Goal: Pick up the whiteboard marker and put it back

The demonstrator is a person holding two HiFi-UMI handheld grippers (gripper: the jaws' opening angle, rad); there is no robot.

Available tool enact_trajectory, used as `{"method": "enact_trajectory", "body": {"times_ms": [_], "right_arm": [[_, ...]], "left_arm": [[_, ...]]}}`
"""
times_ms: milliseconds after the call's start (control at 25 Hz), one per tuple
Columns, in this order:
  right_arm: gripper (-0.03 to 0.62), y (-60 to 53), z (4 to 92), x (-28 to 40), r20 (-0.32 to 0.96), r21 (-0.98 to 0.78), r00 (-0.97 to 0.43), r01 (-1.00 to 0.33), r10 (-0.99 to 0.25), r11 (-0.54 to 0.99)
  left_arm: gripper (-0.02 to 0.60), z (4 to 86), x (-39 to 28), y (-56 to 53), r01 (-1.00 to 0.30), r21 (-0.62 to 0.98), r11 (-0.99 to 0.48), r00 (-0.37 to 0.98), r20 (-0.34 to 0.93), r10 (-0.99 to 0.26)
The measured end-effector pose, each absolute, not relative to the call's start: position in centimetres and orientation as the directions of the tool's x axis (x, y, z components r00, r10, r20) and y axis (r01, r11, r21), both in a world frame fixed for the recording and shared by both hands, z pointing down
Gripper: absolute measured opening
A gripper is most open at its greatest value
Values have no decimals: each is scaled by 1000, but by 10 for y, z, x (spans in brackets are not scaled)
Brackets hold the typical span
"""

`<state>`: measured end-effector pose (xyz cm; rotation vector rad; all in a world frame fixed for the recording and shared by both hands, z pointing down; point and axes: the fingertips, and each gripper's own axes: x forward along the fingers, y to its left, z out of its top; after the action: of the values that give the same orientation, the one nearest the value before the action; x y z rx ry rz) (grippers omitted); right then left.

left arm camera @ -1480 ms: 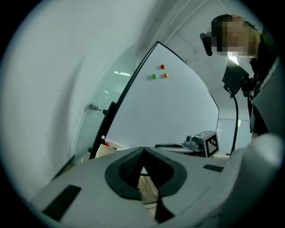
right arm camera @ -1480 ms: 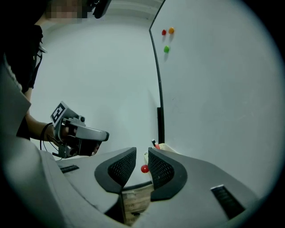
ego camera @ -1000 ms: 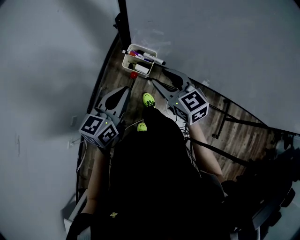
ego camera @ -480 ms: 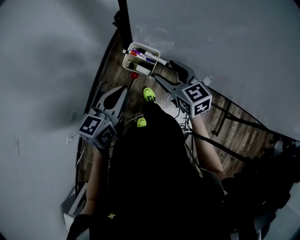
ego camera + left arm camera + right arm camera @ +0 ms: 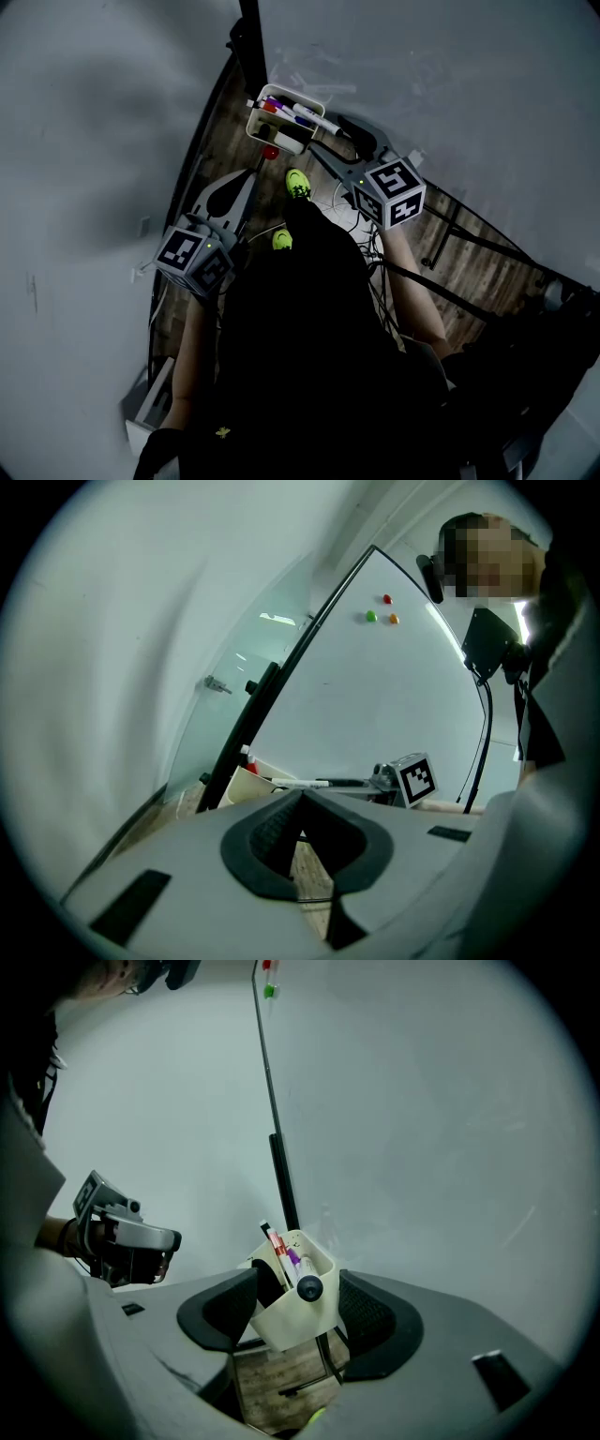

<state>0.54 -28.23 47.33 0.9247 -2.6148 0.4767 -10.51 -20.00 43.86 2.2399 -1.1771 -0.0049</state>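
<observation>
two grippers before a whiteboard (image 5: 450,84), seen from above in dim light. the right gripper (image 5: 326,139) stands open with nothing pressed between its pads; its jaws have just been opening. in the right gripper view the cream holder (image 5: 291,1324) shows in the gap between the jaws, apart from both pads. the whiteboard marker (image 5: 314,119) lies across the holder's rim (image 5: 255,124), its dark end jutting past the wall toward the right gripper. in the right gripper view only that round dark end (image 5: 308,1287) shows; the barrel is foreshortened behind it. red and purple pens (image 5: 284,1252) stand in the holder, their lower parts hidden. the left gripper (image 5: 300,799) is closed, tips meeting, empty, and well apart from the holder. its own body cuts off the lower part of the holder (image 5: 246,782) in the left gripper view. a small red object (image 5: 270,151) under the holder is too small to identify. the person's dark clothing (image 5: 309,356) hides most of the floor; two yellow-green shoes (image 5: 297,185) show beyond it.
</observation>
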Motion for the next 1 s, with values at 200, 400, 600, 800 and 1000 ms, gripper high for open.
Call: {"method": "enact_trajectory", "body": {"times_ms": [200,400,600,800,1000], "right_arm": [[239,-288,479,5,421,-198,-732,-650,-535,734],[195,-289,480,4,422,-202,-733,-650,-534,733],[133,-291,480,5,421,-189,-728,-654,-541,733],[69,-292,479,4,419,-176,-726,-654,-545,736],[67,-291,478,4,415,-176,-729,-652,-545,737]], "left_arm": [[32,439,-113,-200,-759,509,-406,588,268,-763],[32,441,-117,-201,-762,511,-398,581,267,-769],[32,439,-112,-200,-760,517,-394,585,279,-762],[32,438,-109,-199,-757,522,-393,587,281,-759],[32,437,-111,-198,-759,519,-393,583,273,-766]]}}
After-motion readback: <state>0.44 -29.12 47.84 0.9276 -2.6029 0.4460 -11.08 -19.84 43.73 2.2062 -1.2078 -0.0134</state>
